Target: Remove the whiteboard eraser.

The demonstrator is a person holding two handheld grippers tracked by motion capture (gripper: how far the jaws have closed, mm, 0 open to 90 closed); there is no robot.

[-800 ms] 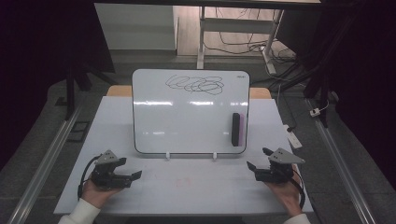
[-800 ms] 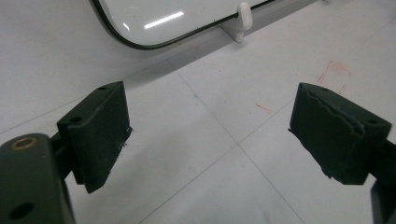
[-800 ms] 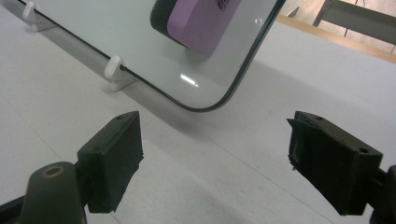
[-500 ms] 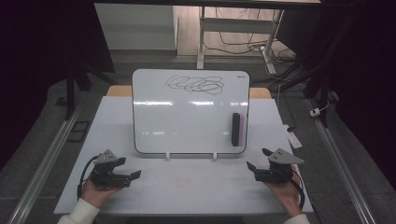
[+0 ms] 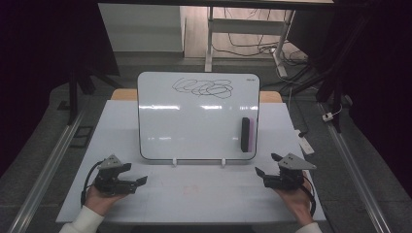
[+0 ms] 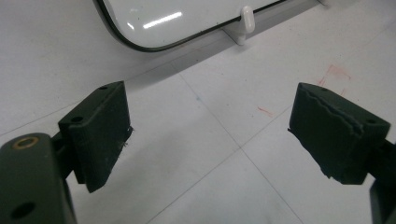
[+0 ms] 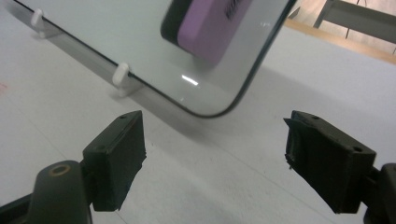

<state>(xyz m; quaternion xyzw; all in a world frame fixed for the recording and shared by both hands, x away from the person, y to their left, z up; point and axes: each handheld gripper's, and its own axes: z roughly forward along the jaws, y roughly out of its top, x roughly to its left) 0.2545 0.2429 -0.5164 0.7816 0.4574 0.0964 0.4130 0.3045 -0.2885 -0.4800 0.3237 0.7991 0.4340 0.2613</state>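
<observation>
Nearest the person, the left tool [image 5: 141, 180] and the right tool [image 5: 259, 173] rest low over the white table [image 5: 204, 204], one at each front corner, each with its jaws standing wide apart and nothing between them. Faint red marks [image 6: 334, 72] show on the table between the tools. Just beyond them a whiteboard [image 5: 194, 124] stands tilted on small white clips [image 7: 120, 74]. A purple eraser [image 5: 247, 134] clings upright near the whiteboard's lower right edge; its printed label is too blurred to read. A black scribble [image 5: 203, 88] runs across the whiteboard's top, and a tiny logo in the top right corner cannot be read.
</observation>
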